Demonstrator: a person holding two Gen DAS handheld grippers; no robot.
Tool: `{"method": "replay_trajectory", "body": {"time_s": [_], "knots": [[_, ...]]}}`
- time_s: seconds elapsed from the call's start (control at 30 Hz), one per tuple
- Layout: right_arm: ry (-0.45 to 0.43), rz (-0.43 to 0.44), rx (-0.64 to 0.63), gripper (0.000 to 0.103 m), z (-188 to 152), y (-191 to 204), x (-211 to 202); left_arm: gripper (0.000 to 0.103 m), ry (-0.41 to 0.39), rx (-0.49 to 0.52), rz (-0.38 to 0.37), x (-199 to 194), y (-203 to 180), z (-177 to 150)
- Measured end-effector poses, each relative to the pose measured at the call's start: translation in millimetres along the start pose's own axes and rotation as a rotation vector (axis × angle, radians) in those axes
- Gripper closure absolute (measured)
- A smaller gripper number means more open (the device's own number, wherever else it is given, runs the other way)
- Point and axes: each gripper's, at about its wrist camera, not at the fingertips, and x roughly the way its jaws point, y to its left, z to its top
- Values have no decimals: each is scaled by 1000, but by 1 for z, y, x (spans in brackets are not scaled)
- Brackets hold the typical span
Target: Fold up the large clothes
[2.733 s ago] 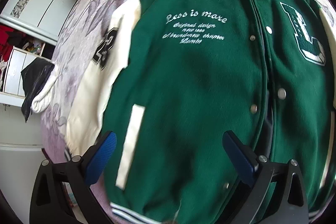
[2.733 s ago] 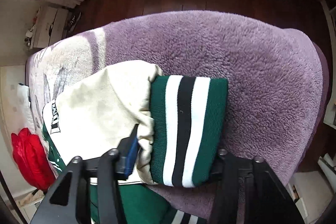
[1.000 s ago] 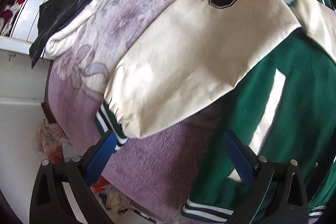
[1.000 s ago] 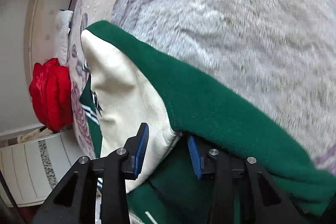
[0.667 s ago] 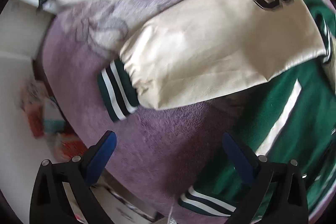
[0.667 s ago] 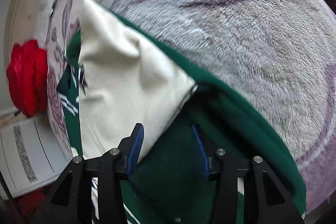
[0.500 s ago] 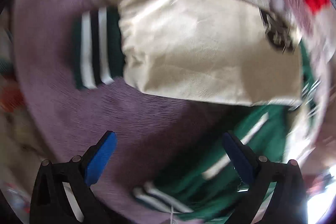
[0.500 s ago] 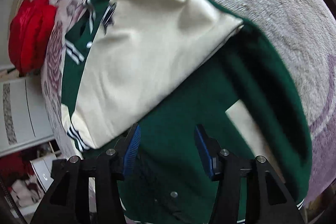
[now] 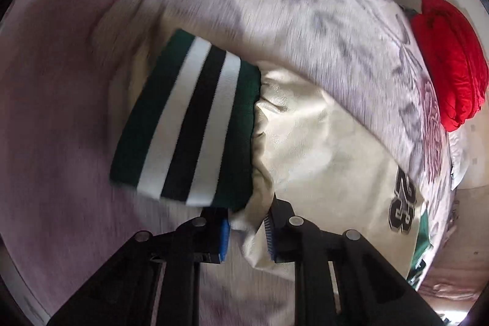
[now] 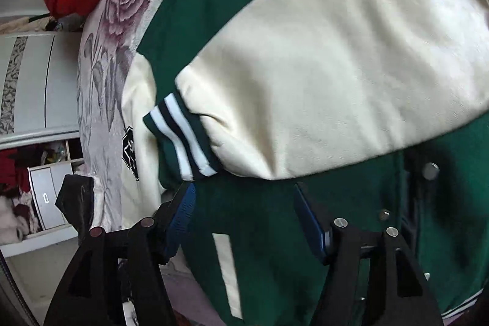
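**Jacket half folded on the bed, one sleeve in, the other pinched**

The jacket [image 10: 259, 249] lies front up on the bed [image 9: 275, 8], over a purple floral blanket. One cream sleeve [image 10: 336, 66] is laid across the green front, its striped cuff ending over the chest. The right gripper [image 10: 243, 222] hangs just above the green body; its jaws are spreading and nothing is between them.

The left gripper [image 9: 246, 234] is at the other sleeve [image 9: 321, 148], beside its green, white and black cuff [image 9: 189, 118]. Its jaws are closing, and a fold of the cream material just behind the cuff is pinched between the pads.

The cream sleeves look smooth and leather-like, so likely a bit slippery and slow to crease; the green body looks like thick wool felt, heavy and soft. The ribbed cuff or the gathered seam beside it probably gives the surest hold, and the hem corners for the later fold.

Writing: a black "23" patch [image 9: 403, 203] on the held sleeve. The chest lettering is covered or too blurred to read.
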Motion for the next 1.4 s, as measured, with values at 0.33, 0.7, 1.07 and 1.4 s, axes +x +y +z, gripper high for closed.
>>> {"method": "replay_trajectory", "body": {"time_s": [0.33, 0.7, 1.07, 1.4], "knots": [[-10, -482, -222, 81, 21, 104, 97, 46, 83, 109, -62, 38, -18, 66], [-1, -291, -215, 83, 24, 105, 85, 88, -27, 80, 76, 33, -45, 74], [-100, -425, -336, 9, -15, 84, 14, 94, -424, 587, 197, -86, -177, 23], [-160, -663, -266, 9, 16, -10, -36, 97, -452, 947, 74, -147, -312, -97]]}}
